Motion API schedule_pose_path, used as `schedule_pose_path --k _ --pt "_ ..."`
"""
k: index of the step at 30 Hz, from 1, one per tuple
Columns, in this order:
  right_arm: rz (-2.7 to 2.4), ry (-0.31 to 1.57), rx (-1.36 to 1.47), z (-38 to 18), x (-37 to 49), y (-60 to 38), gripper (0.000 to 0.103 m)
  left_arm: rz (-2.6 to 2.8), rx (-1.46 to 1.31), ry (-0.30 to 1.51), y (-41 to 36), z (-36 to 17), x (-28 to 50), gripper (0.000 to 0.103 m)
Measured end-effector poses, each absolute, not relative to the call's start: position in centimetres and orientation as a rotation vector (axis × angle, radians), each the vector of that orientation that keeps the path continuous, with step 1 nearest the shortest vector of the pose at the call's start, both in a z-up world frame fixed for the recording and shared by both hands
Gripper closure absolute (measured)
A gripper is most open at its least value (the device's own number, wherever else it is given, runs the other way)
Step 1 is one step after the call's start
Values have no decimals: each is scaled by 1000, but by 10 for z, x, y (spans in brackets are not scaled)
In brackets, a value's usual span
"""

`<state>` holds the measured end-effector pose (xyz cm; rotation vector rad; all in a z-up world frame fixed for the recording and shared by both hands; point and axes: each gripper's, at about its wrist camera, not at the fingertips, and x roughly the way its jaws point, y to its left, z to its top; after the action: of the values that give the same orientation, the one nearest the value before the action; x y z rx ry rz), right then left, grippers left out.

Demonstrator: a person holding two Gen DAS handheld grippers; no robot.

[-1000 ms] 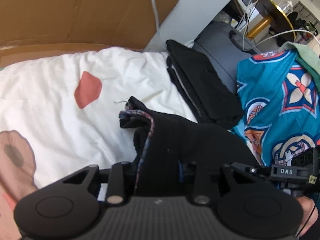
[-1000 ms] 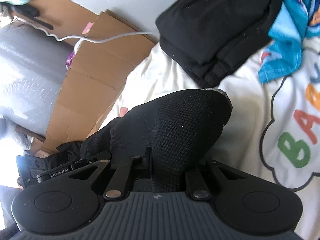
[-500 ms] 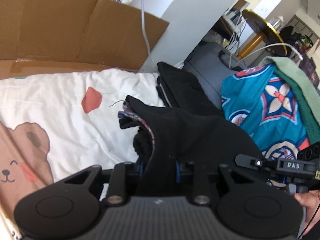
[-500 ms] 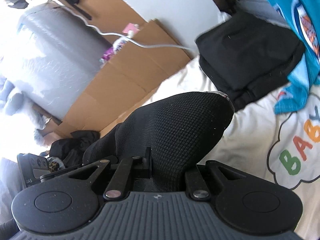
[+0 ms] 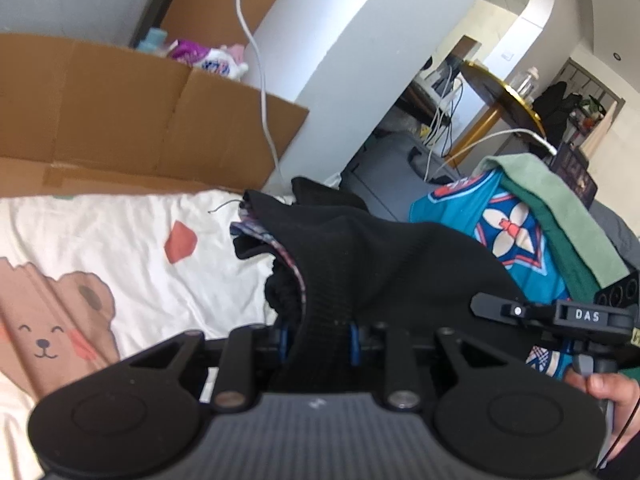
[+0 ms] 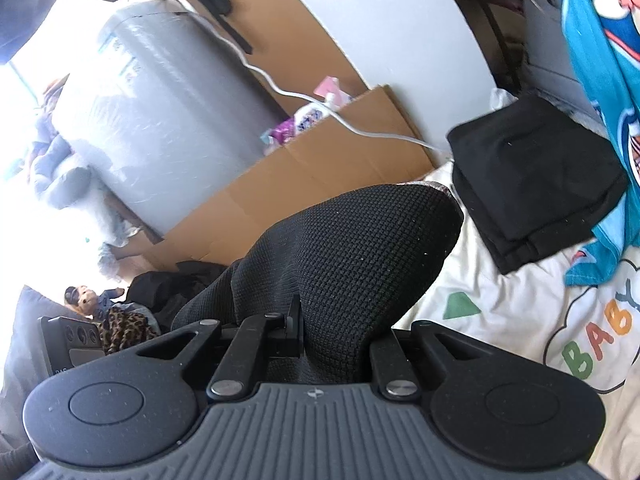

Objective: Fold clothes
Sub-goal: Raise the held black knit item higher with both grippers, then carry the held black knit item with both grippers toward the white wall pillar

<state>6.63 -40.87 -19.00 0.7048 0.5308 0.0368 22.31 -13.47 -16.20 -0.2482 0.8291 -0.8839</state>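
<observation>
A black knit garment (image 5: 360, 256) with a patterned lining hangs lifted above the white printed bedsheet (image 5: 120, 232). My left gripper (image 5: 318, 336) is shut on one bunched edge of it, and the cloth hides the fingertips. In the right wrist view the same black garment (image 6: 360, 248) drapes over my right gripper (image 6: 336, 340), which is shut on another part of it. The fabric stretches between the two grippers. A hand (image 5: 612, 392) holds the right gripper's handle at the lower right of the left wrist view.
A folded black pile (image 6: 532, 176) lies on the sheet (image 6: 500, 320) at the right. Beside it lie a blue patterned cloth (image 5: 508, 232) and a green cloth (image 5: 560, 208). Cardboard (image 5: 120, 112) lines the far side, crossed by a white cable (image 5: 260, 92).
Both grippers have risen with the black garment, which now hangs higher off the sheet. The right wrist has rolled. More of the room and cardboard shows.
</observation>
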Motion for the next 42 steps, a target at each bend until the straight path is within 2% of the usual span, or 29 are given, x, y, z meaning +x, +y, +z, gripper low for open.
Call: schedule_pose_path --k 10,21,42 --pt "79 503 645 -143 55 -390 92 -860 -257 762 -117 -120 204 75" --pt "72 515 564 -93 43 -401 92 -873 -267 728 -131 -86 187 75" --pt "151 536 355 -24 47 -422 92 -868 -320 648 -147 -51 163 75"
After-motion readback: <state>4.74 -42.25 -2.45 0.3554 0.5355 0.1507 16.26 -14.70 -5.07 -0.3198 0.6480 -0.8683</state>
